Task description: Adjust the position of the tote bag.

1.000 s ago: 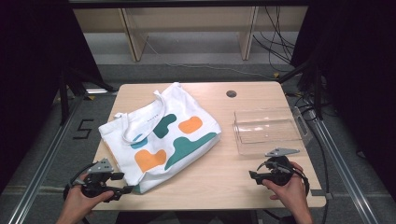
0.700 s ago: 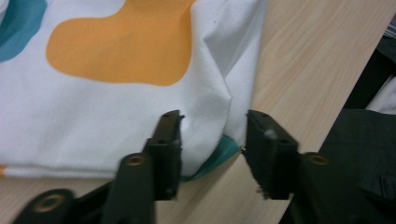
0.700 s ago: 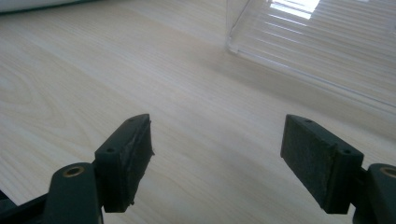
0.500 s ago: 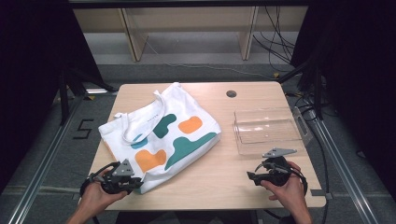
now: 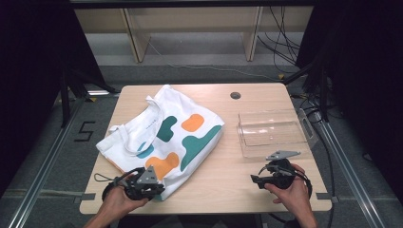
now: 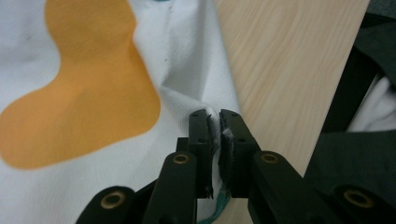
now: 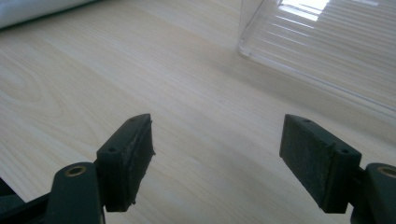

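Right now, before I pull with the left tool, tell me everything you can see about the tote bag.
The tote bag is white cloth printed with orange and teal blobs, with white strap handles lying across its upper left. It lies flat and slightly rumpled, turned diagonally on the left half of the wooden table. The left tool is shut on a fold at its near corner by the table's front edge. Nothing else touches it; the clear box sits apart.

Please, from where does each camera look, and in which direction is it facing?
High view: above the person's side, facing forward and down on the table; both hands and the left gripper and right gripper show.
Left gripper view: on the left gripper, along jaws shut on the bag edge.
Right gripper view: on the right gripper, along open jaws over bare table toward the clear box.
Shared: bag, high and left gripper views; box, high and right gripper views.
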`<move>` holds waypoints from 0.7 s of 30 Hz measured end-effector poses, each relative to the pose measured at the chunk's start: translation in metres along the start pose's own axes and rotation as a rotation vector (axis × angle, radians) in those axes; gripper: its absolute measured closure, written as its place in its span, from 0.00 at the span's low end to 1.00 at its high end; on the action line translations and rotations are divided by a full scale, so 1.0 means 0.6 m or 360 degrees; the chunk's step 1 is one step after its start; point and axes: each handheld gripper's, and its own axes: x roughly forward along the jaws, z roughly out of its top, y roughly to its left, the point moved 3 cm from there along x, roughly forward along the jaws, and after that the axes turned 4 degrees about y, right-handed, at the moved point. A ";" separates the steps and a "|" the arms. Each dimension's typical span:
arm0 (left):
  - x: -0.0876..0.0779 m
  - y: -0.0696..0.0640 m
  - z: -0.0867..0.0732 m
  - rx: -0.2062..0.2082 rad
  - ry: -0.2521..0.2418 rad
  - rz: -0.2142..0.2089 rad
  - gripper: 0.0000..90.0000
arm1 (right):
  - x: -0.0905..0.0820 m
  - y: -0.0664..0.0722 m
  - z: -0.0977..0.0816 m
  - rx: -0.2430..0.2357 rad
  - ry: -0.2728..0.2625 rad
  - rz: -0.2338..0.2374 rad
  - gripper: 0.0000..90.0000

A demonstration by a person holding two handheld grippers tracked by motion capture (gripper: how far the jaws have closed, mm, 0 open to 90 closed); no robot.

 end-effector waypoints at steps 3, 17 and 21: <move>0.021 -0.011 0.026 0.0054 0.0018 -0.0024 0.92 | -0.003 0.001 0.000 -0.0003 0.0036 0.0005 0.29; 0.012 -0.021 0.062 0.0069 -0.0277 -0.0158 0.45 | 0.005 0.025 0.009 -0.0091 0.0010 0.0029 0.29; -0.037 0.014 0.045 -0.0041 -0.0393 -0.0152 0.35 | 0.014 0.056 0.020 -0.0176 -0.0019 0.0086 0.29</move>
